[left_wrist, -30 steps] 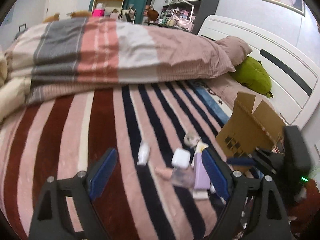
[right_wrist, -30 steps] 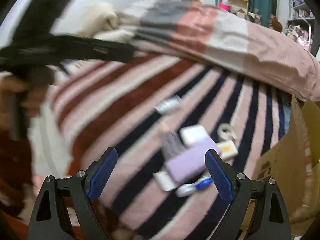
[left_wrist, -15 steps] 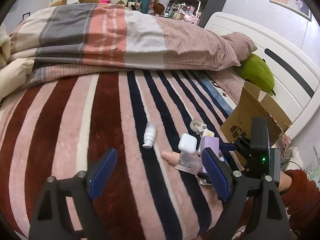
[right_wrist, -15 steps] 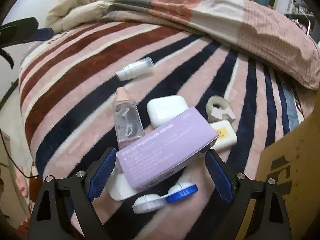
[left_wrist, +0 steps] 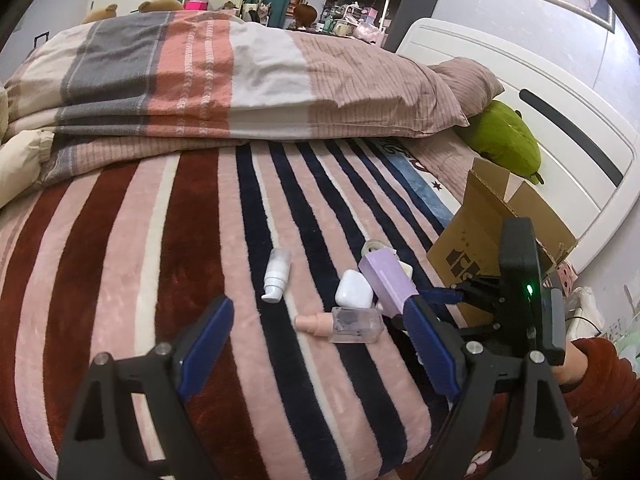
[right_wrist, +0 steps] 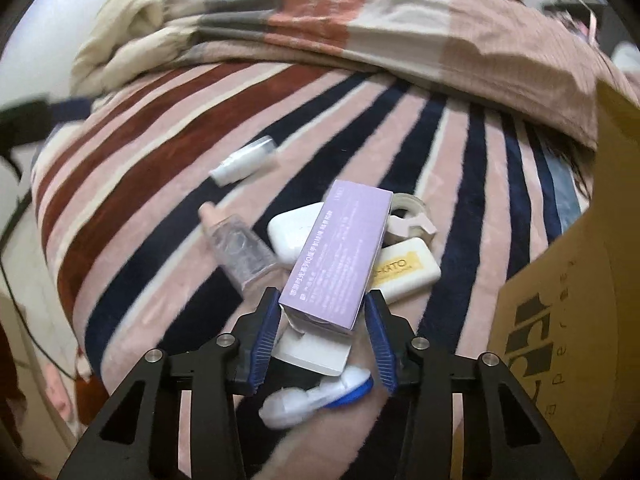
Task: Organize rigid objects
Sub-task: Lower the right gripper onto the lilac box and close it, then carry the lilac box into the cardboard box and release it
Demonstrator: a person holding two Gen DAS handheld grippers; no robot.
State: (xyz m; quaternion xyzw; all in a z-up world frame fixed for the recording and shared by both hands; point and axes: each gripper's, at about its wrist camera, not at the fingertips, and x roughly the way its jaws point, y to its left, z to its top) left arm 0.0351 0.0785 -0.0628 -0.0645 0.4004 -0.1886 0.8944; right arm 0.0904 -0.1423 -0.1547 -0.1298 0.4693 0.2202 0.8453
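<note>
Blanket (left_wrist: 120,280) open at 9 o'clock of clutter; carton (right_wrist: 568,300) blocks at 3; duvet (left_wrist: 240,80) walls 12.

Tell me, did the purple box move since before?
Yes. In the left wrist view the purple box now tips up over the white case, its far end raised toward the cardboard box, while the right gripper closes around it.

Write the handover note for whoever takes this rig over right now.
Right gripper: fingers closing around the near end of the purple box; grip not confirmed.
Left gripper: open, empty, above the blanket.
Around the box: white case, clear bottle, spray bottle, tape, soap bar, lens case.
Cardboard box at right.
Done: nothing visibly.
Left: everything.
</note>
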